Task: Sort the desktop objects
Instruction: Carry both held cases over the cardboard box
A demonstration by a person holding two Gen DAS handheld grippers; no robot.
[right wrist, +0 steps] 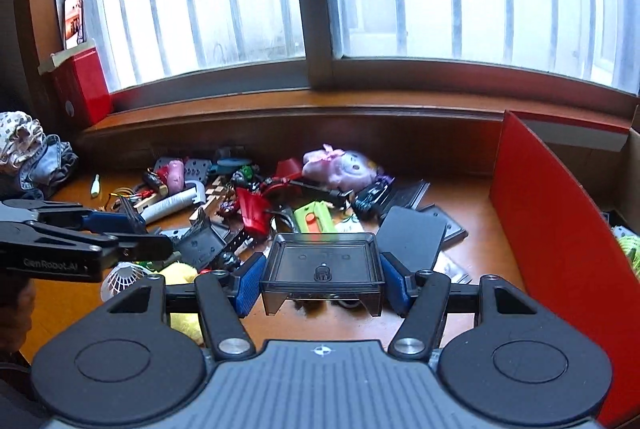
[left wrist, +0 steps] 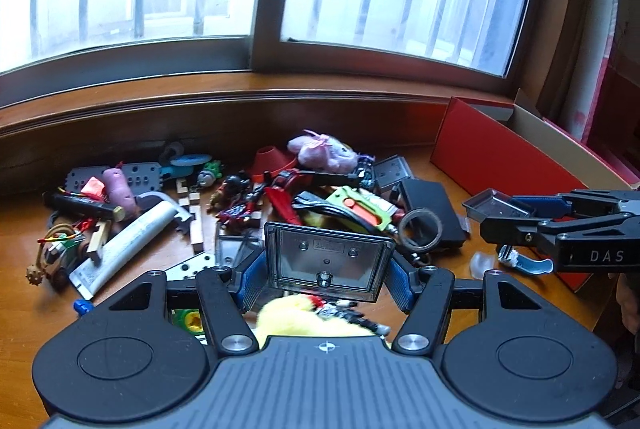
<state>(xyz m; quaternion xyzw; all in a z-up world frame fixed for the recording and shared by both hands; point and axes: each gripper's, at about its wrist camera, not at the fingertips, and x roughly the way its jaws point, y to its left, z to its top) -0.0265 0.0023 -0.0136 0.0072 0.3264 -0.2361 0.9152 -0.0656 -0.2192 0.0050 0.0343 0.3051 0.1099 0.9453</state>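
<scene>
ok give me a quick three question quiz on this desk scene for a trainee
1. True or false: the left gripper is shut on a smoky clear plastic tray.
2. What does the right gripper hold?
A. a pink plush toy
B. a second smoky clear plastic tray
C. a flat black box
3. Fill in: the big red cardboard box stands at the ___ end of the wooden desk, seen from the right wrist.

Key
1. True; its jaws grip the tray's two sides.
2. B
3. right
</scene>
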